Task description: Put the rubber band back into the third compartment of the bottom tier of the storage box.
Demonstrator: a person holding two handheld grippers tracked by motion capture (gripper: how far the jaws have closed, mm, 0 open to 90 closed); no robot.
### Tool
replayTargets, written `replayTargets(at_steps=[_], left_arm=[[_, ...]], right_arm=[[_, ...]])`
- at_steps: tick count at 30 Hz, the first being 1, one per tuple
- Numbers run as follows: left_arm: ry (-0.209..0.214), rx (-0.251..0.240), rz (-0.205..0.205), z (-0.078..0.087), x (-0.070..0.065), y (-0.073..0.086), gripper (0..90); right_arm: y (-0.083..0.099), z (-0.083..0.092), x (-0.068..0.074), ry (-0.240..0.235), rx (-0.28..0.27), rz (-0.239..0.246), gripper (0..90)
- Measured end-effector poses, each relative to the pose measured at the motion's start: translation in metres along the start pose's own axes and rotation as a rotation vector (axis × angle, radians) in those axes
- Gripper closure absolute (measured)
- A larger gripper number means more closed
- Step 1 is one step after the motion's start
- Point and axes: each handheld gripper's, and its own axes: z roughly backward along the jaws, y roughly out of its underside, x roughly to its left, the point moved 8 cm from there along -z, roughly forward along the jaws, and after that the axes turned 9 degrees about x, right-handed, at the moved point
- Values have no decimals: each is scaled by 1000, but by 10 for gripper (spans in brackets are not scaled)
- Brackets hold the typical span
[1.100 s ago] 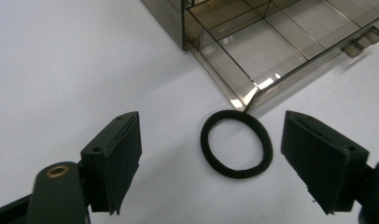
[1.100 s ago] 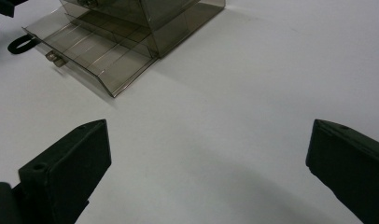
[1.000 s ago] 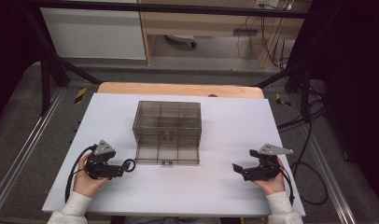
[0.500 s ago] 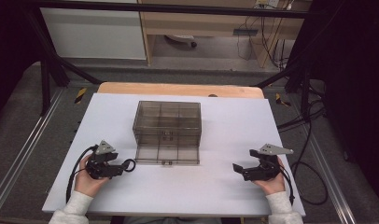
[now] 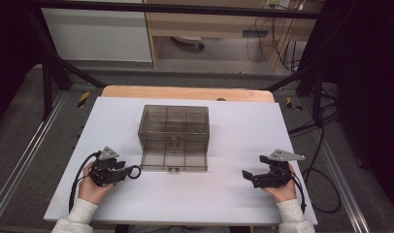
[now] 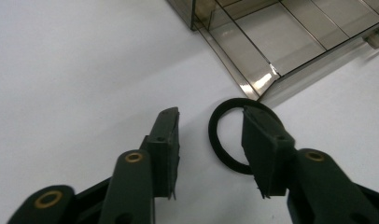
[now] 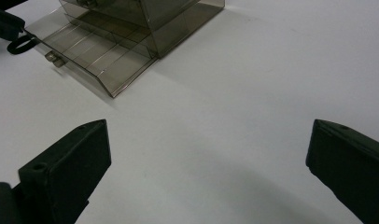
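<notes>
Jaws of left gripper (image 6: 211,135) just closing beside black ring (image 6: 225,140)

Ring (image 5: 134,171) at lower left of frame, on the table (image 5: 224,204), just left of the drawer box (image 5: 173,137) at centre.

One ring (image 6: 225,140), one organizer box (image 5: 173,131).

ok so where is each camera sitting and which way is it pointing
High view: above the person's side, looking forward and down on the white table; both hands and grippers show.
Left gripper view: rides the left gripper, looking past a black ring to the organizer box.
Right gripper view: rides the right gripper, jaws wide.
All three views share the box.
</notes>
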Motion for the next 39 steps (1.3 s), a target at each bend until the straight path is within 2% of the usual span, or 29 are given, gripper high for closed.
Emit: replayTargets(at_steps=[11, 17, 39], left_arm=[[5, 5, 4, -4, -4, 0, 689], [-6, 10, 1, -5, -4, 0, 752], [-27, 13, -1, -8, -3, 0, 853]], right_arm=[[0, 1, 0, 0, -1, 0, 6], [0, 0, 0, -2, 0, -1, 7], [0, 0, 0, -3, 2, 3, 7]])
